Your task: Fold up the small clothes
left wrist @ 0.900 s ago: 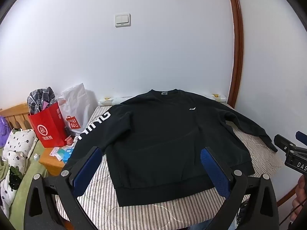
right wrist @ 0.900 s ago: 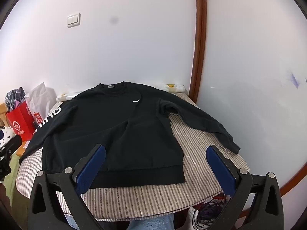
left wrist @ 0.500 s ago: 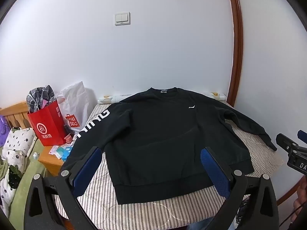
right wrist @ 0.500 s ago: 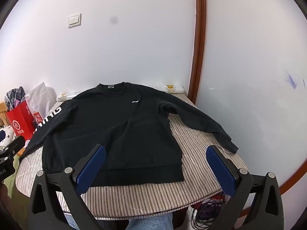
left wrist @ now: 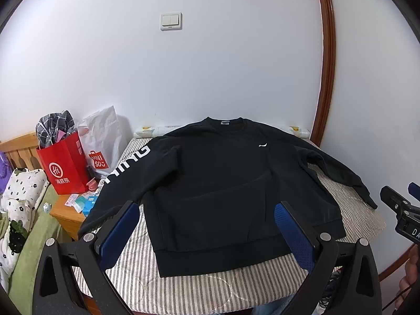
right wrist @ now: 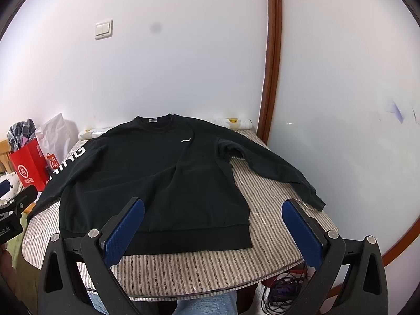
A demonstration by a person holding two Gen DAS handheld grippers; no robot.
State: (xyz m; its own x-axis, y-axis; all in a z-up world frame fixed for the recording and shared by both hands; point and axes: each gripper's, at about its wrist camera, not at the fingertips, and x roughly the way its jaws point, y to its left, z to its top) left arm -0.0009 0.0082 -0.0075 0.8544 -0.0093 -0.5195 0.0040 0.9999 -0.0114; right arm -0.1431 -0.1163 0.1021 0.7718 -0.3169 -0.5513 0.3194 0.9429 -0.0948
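two hand-held grippers in the shot, one per hand. nearest the camera is the left hand-held gripper (left wrist: 206, 224), jaws spread wide with nothing between them, just hanging above the near hem of the sweatshirt without touching it. the fingers are black plastic with blue pads (left wrist: 292, 233) that have a fine mesh-like texture. same deal with the right hand-held gripper (right wrist: 212, 223): wide open, empty, hovering over the near edge of the desk (right wrist: 210, 265).

one garment only: a black long-sleeve sweatshirt (left wrist: 223, 183), soft knit with a thick ribbed hem, lying flat and face up on the desk, collar pointing at the far wall. both sleeves are spread out to the sides. one sleeve carries big white block letters (left wrist: 130, 162) and hangs off the desk edge, the other runs out toward the opposite corner, cuff resting on the cover. small white logo (left wrist: 263, 145) on the chest. the desk has a rounded edge and a thin-striped beige and white cloth cover.

off to the side past the lettered sleeve there's a low wooden stand with one glossy red paper bag (left wrist: 64, 166) stuffed with checked fabric, and one white plastic bag (left wrist: 103, 137) behind it. on the far white wall, one double light switch (left wrist: 171, 21), and a curved brown wooden trim (left wrist: 325, 60) running up it.
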